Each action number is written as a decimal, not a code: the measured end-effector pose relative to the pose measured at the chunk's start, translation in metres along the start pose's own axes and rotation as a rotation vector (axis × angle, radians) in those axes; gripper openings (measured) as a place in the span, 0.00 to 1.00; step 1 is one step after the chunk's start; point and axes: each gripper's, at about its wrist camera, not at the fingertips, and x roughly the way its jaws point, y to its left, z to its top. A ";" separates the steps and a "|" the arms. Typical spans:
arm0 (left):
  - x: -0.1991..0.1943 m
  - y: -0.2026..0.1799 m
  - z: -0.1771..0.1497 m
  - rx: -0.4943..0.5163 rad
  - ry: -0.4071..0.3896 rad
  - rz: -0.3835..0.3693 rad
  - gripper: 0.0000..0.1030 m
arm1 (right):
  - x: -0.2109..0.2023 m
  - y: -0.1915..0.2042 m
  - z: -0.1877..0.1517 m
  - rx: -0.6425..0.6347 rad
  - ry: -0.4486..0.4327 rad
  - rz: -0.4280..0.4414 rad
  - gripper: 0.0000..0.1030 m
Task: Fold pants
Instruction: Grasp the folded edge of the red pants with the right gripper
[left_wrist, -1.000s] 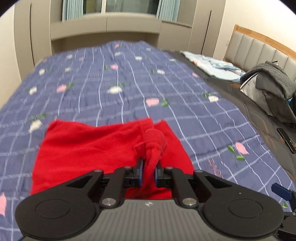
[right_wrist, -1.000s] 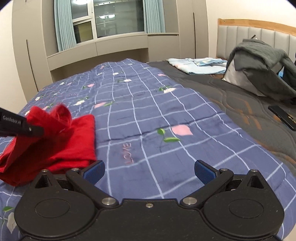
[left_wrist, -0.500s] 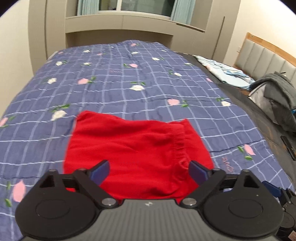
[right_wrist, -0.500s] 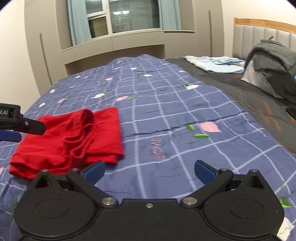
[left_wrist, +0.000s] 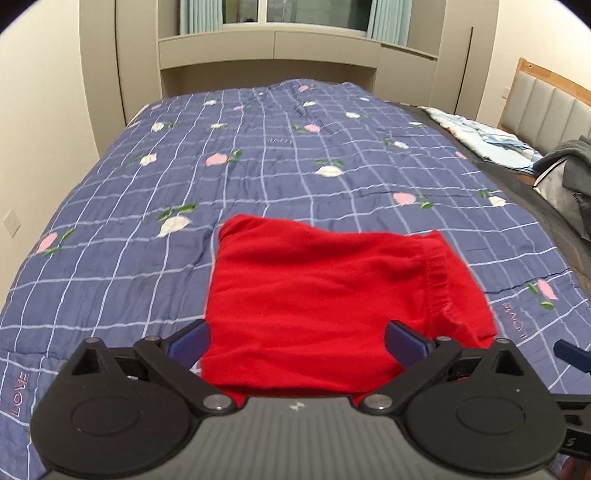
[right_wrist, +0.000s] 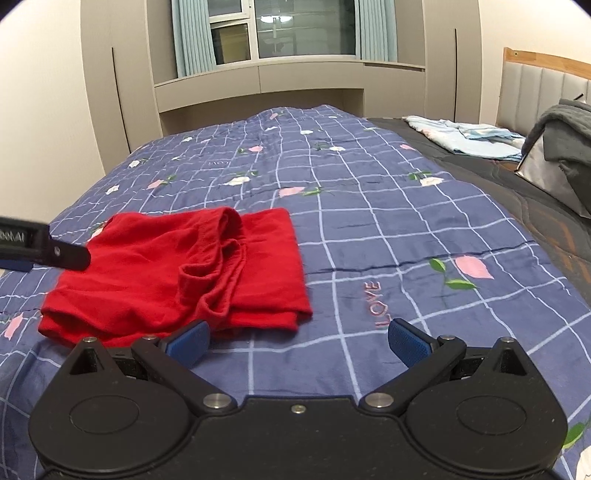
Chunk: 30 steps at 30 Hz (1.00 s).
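Observation:
The red pants (left_wrist: 332, 280) lie folded into a compact rectangle on the blue checked floral quilt (left_wrist: 258, 166), waistband toward the right. My left gripper (left_wrist: 299, 339) hovers over their near edge, its jaws still opening wide, with the cloth beneath them and nothing pinched. In the right wrist view the pants (right_wrist: 166, 273) show stacked layers with a rumpled waistband on top. A black part of the left gripper (right_wrist: 44, 247) pokes in at that view's left edge. My right gripper (right_wrist: 299, 339) stands open and empty over bare quilt, just right of the pants.
Folded light blue clothes (right_wrist: 465, 136) rest on the dark bedcover (right_wrist: 546, 221) at the far right. A grey garment (right_wrist: 565, 122) is heaped against the padded headboard (right_wrist: 535, 88). Beige cabinets (right_wrist: 258, 81) and a window stand beyond the bed's far edge.
The left gripper let go of the bunched red cloth, its jaws swung wide, and it drew back. The pants now lie flat. The right gripper shifted, bringing the pants nearer its left finger.

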 end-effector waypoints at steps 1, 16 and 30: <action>0.002 0.003 -0.001 -0.003 0.005 0.004 0.99 | -0.001 0.001 0.000 0.003 -0.010 0.017 1.00; 0.004 0.042 -0.033 0.162 -0.039 -0.099 0.81 | 0.015 0.026 0.020 0.076 0.051 0.422 0.69; 0.001 0.035 -0.039 0.192 -0.057 -0.107 0.85 | 0.034 0.053 0.035 -0.027 0.006 0.178 0.45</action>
